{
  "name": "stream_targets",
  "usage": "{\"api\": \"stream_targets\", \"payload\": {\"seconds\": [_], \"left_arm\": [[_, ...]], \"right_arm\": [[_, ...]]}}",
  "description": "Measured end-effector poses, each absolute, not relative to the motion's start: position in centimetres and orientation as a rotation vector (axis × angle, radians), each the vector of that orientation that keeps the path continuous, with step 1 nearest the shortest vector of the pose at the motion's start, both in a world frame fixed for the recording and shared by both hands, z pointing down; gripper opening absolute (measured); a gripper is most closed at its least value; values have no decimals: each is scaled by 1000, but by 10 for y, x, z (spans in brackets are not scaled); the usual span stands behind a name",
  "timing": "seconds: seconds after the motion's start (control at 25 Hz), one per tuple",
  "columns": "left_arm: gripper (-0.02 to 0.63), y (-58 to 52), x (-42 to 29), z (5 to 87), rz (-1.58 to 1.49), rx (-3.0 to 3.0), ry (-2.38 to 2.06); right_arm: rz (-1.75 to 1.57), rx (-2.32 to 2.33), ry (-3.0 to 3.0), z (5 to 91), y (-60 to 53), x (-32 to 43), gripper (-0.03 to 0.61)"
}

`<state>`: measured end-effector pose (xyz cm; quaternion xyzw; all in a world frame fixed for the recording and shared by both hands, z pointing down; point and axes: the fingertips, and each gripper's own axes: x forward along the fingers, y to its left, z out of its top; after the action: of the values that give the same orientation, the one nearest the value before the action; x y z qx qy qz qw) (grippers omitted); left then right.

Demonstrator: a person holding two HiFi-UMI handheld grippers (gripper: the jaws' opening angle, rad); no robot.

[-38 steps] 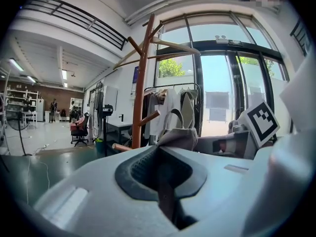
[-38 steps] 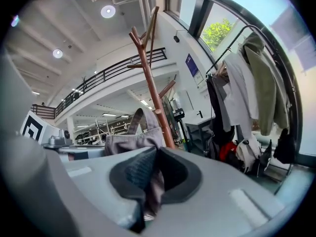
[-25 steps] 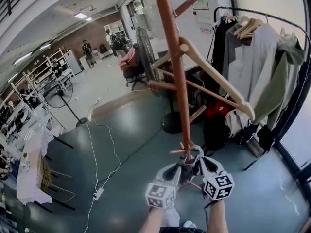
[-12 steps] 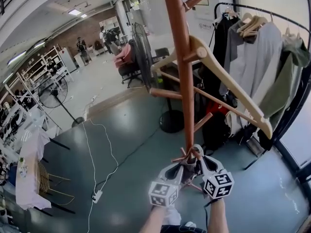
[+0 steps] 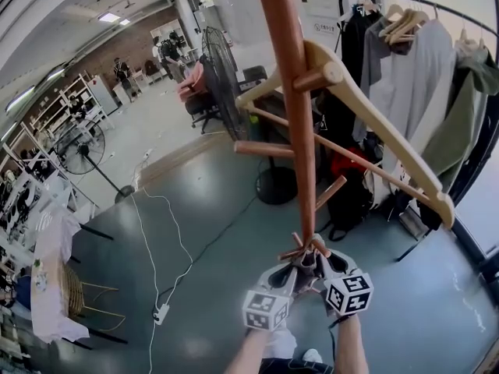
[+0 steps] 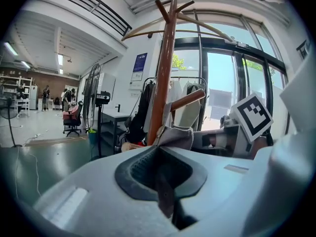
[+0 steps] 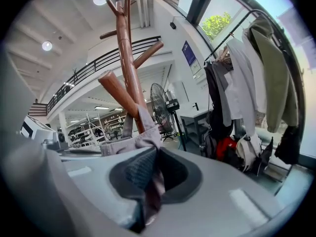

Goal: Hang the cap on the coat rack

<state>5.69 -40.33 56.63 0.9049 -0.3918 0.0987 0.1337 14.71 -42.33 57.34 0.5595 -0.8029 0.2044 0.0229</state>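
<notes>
The grey cap (image 5: 304, 269) is stretched between my two grippers, right up against the brown wooden coat rack (image 5: 290, 107), at its low pegs (image 5: 300, 248). My left gripper (image 5: 285, 277) is shut on one edge of the cap (image 6: 174, 135). My right gripper (image 5: 326, 268) is shut on the other edge (image 7: 129, 143). In the left gripper view, the pole (image 6: 160, 73) and a peg (image 6: 188, 98) rise just behind the fabric. The right gripper view shows a peg (image 7: 116, 91) directly above the cap's strap. Whether the cap touches a peg I cannot tell.
A wooden hanger (image 5: 374, 131) hangs on an upper peg of the rack. A black clothes rail with several garments (image 5: 421, 61) stands to the right, and a pedestal fan (image 5: 222, 76) behind. A white cable with a power strip (image 5: 156, 312) lies on the floor at left.
Both grippers stay shut on the cap by the low pegs. The head view has drawn closer to the rack, so the pole and hanger look larger.
</notes>
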Motion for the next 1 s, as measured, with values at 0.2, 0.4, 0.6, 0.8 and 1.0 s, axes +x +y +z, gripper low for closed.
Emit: {"api": "stream_targets", "payload": {"seconds": [0.2, 0.4, 0.6, 0.8, 1.0], "left_arm": [[26, -398, 57, 574, 264, 2598, -1128], [55, -384, 53, 571, 219, 2585, -1138], [64, -371, 51, 566, 155, 2558, -1183], [51, -361, 57, 543, 65, 2584, -1185], [25, -347, 55, 510, -32, 2627, -1222]], "right_arm": [[616, 1762, -2477, 577, -418, 151, 27], [571, 1792, -2466, 573, -401, 157, 64], [532, 1778, -2429, 570, -375, 173, 86], [526, 1805, -2429, 558, -355, 191, 84], [450, 1845, -2565, 520, -339, 192, 5]]}}
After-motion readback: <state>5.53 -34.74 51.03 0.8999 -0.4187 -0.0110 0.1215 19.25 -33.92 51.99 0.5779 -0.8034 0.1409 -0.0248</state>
